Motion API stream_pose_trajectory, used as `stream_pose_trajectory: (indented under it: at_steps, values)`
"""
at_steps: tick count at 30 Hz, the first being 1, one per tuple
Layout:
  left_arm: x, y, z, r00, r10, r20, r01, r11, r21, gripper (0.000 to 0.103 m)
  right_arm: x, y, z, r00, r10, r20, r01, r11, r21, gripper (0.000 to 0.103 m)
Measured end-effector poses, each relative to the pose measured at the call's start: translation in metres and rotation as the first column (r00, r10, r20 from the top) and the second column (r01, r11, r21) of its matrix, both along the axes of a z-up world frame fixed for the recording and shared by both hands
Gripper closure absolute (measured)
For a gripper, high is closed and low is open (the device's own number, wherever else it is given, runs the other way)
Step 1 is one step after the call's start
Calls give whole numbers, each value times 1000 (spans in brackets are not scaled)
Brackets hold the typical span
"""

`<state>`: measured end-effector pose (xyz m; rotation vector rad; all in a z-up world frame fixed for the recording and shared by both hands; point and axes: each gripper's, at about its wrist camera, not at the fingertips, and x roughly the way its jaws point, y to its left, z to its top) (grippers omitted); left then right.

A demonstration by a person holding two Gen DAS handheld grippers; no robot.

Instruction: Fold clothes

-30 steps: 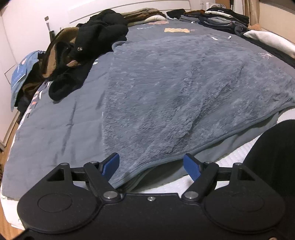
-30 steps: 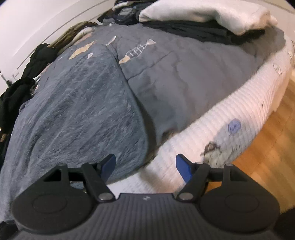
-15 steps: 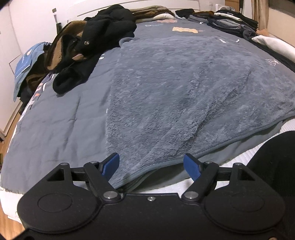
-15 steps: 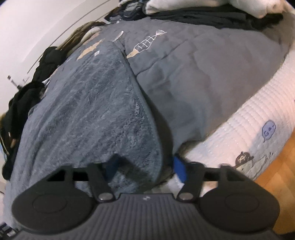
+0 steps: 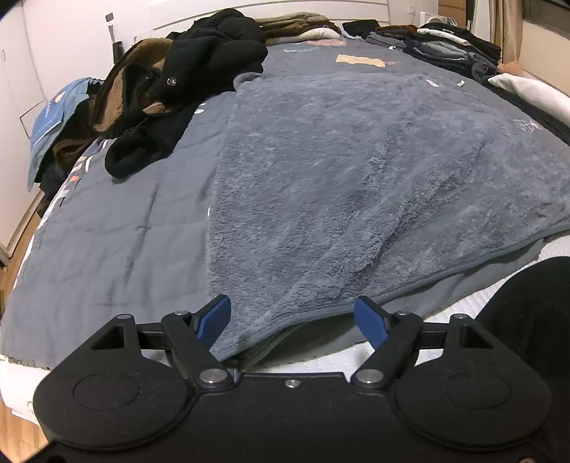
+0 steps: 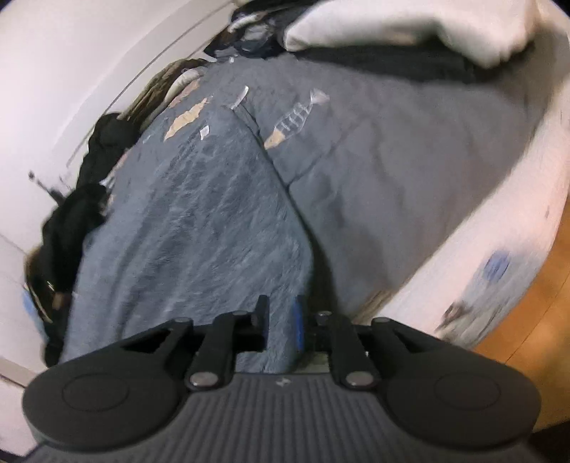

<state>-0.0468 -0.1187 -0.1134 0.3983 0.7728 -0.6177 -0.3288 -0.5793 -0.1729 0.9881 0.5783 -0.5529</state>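
Note:
A large fluffy grey blanket [image 5: 356, 178] lies spread flat on the bed. My left gripper [image 5: 294, 320] is open, its blue-padded fingers on either side of the blanket's near left corner at the mattress edge. In the right wrist view the same blanket [image 6: 199, 228] runs away from me. My right gripper [image 6: 281, 320] is shut on its near right corner, with fabric bunched between the fingers.
A grey quilt [image 5: 117, 242] covers the bed under the blanket. A heap of black and brown coats [image 5: 171, 92] lies at the far left. Folded clothes [image 5: 445, 46] are stacked at the far right. A white garment [image 6: 409, 25] lies at the right edge, above wood floor [image 6: 534, 320].
My right gripper moved in over the blanket's near right corner and closed on it. My left gripper stayed open and shifted slightly closer along the near left corner.

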Motion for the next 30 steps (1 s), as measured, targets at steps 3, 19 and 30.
stream_pose_trajectory:
  at_steps: [3,19,30]
  values:
    - [0,0,1,1000,-2,2,2,1000,-3,27,5,-5,-5,1000,24,1,-24,1000,-15,70]
    - [5,5,3,1000,26,-5,-26,1000,-10,27,28,-27,-37,987,160,-11,-161,985,-67,53]
    - [5,11,-2,998,49,-25,-49,999,-23,27,8,-15,-54,993,71,95,-76,996,41,48]
